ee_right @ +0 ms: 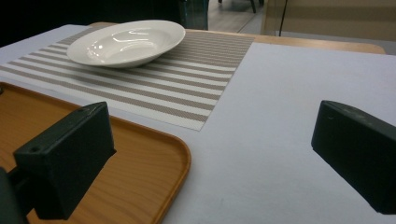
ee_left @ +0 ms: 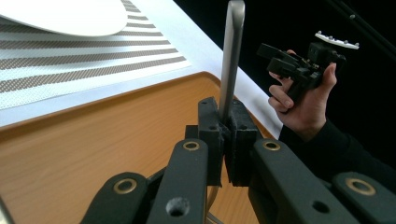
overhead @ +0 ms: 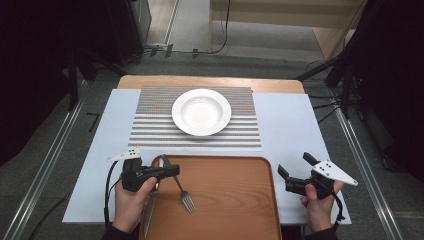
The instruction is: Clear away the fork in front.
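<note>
My left gripper (overhead: 172, 170) (ee_left: 227, 122) is shut on the handle of a metal fork (overhead: 183, 192) over the left part of a wooden tray (overhead: 235, 200). The fork's handle (ee_left: 232, 56) sticks out past the jaws, and its tines point toward me, low over the tray. A knife (overhead: 151, 206) lies along the tray's left side, partly under my left hand. My right gripper (overhead: 296, 165) (ee_right: 212, 121) hovers open and empty just right of the tray, over the pale table cover. A white deep plate (overhead: 201, 111) (ee_right: 126, 41) sits on a striped placemat (overhead: 150, 131) beyond the tray.
The tray's corner (ee_right: 140, 154) and bare wood (ee_left: 93, 135) lie close to both grippers. A pale cover (overhead: 285, 125) spreads across the table on each side of the placemat. Dark stands and cables ring the table. My right gripper (ee_left: 285, 60) also appears in the left gripper view.
</note>
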A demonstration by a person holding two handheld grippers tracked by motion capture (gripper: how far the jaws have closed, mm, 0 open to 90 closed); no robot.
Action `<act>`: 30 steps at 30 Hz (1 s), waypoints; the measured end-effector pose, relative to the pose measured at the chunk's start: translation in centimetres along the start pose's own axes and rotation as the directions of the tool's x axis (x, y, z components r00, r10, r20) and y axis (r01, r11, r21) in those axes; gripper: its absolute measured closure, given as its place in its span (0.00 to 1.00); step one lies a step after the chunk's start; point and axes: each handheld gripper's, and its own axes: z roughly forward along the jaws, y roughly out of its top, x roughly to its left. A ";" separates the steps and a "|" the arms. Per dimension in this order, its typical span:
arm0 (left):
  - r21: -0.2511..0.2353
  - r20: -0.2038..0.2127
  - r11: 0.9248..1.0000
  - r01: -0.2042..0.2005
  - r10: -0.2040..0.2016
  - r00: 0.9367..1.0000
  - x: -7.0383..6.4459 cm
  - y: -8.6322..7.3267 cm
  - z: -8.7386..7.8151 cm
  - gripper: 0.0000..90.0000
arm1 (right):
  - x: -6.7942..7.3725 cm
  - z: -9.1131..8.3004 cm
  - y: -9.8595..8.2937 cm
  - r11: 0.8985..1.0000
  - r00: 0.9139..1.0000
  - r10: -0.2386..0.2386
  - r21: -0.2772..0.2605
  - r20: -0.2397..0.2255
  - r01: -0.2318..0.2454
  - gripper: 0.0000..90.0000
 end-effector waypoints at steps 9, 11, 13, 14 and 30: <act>0.021 -0.006 1.000 0.019 -0.019 1.000 0.4 -0.4 -0.3 0.95 | -1.2 -0.8 -0.4 1.000 0.999 0.005 -0.001 0.033 -0.005 0.00; 0.026 -0.006 0.999 0.024 -0.024 1.000 0.4 -0.4 -0.4 0.95 | -1.4 -1.0 -0.4 1.000 0.999 0.011 -0.004 0.037 -0.011 0.00; 0.030 -0.006 0.999 0.028 -0.028 1.000 0.5 -0.5 -0.5 0.95 | -1.6 -1.1 -0.5 1.000 0.999 0.008 -0.007 0.043 -0.008 0.00; 0.031 -0.006 0.999 0.030 -0.030 1.000 0.6 -0.5 -0.5 0.95 | -1.7 -1.2 -0.5 1.000 0.999 0.011 -0.008 0.045 -0.010 0.00; 0.050 -0.097 0.998 0.045 -0.039 0.994 1.0 -0.7 -0.5 0.93 | -2.8 -2.0 -1.0 1.000 0.998 0.022 -0.001 0.057 -0.022 0.00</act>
